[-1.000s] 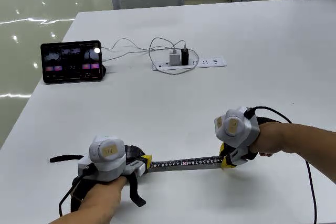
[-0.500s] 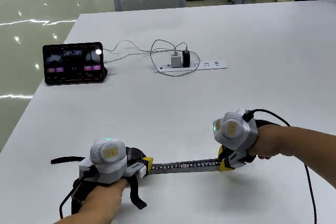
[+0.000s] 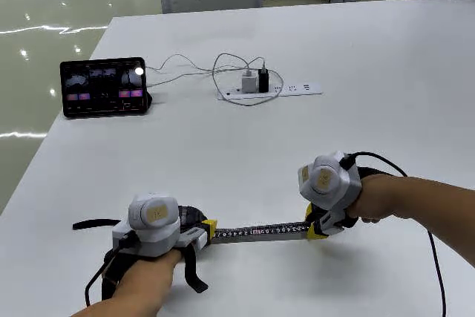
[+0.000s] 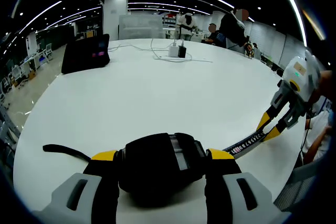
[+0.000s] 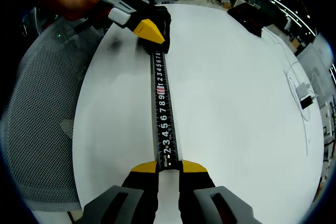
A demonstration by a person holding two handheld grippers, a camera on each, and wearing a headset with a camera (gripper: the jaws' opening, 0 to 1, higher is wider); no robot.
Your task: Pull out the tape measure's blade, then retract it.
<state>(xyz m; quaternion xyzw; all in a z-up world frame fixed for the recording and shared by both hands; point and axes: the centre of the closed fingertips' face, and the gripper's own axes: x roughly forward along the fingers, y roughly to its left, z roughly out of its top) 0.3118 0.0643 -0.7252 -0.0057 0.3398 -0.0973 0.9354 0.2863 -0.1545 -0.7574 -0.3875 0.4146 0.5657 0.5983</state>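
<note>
We grip the tape measure case [image 4: 157,174] in the left gripper [image 3: 201,232], its jaws closed against the two sides of the case. The right gripper [image 5: 169,167] has its jaws almost fully closed, pinching the tip end of the blade [image 5: 161,98]. The blade spans straight between the grippers. Measured from the power strip [image 3: 286,89], the blade lies well apart on our near side of the table [image 3: 223,154], with the case nearer and to the left.
</note>
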